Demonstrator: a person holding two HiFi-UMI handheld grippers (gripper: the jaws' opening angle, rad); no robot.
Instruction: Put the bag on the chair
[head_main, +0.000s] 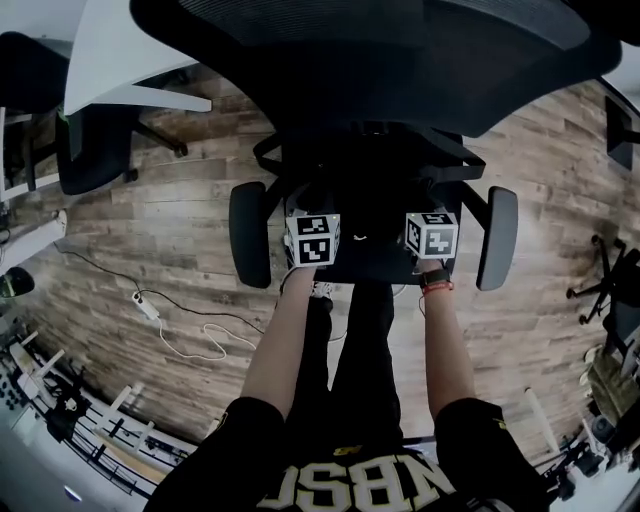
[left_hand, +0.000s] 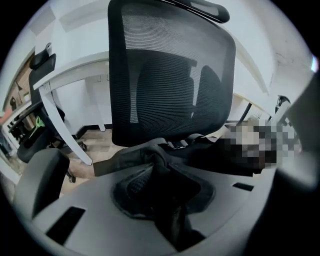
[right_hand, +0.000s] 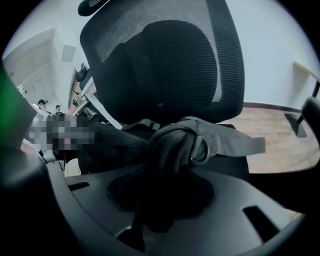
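A black mesh office chair (head_main: 380, 60) stands straight before me, its armrests (head_main: 250, 235) to either side. The black bag (head_main: 368, 245) lies low over the seat between my two grippers and is hard to tell from the dark seat. My left gripper (head_main: 313, 240) is shut on a fold of the bag's fabric (left_hand: 150, 162), which runs down between its jaws. Beside the right armrest, my right gripper (head_main: 432, 235) is shut on a bunched part of the bag (right_hand: 172, 145) with a metal ring (right_hand: 200, 150) and a flat strap (right_hand: 235, 142). The backrest (left_hand: 170, 80) rises close behind.
A second black chair (head_main: 90, 150) and a white desk (head_main: 130, 60) stand at the left. A power strip with a white cable (head_main: 150, 305) lies on the wooden floor. Another chair base (head_main: 600, 270) shows at the right edge. The person's legs stand before the seat.
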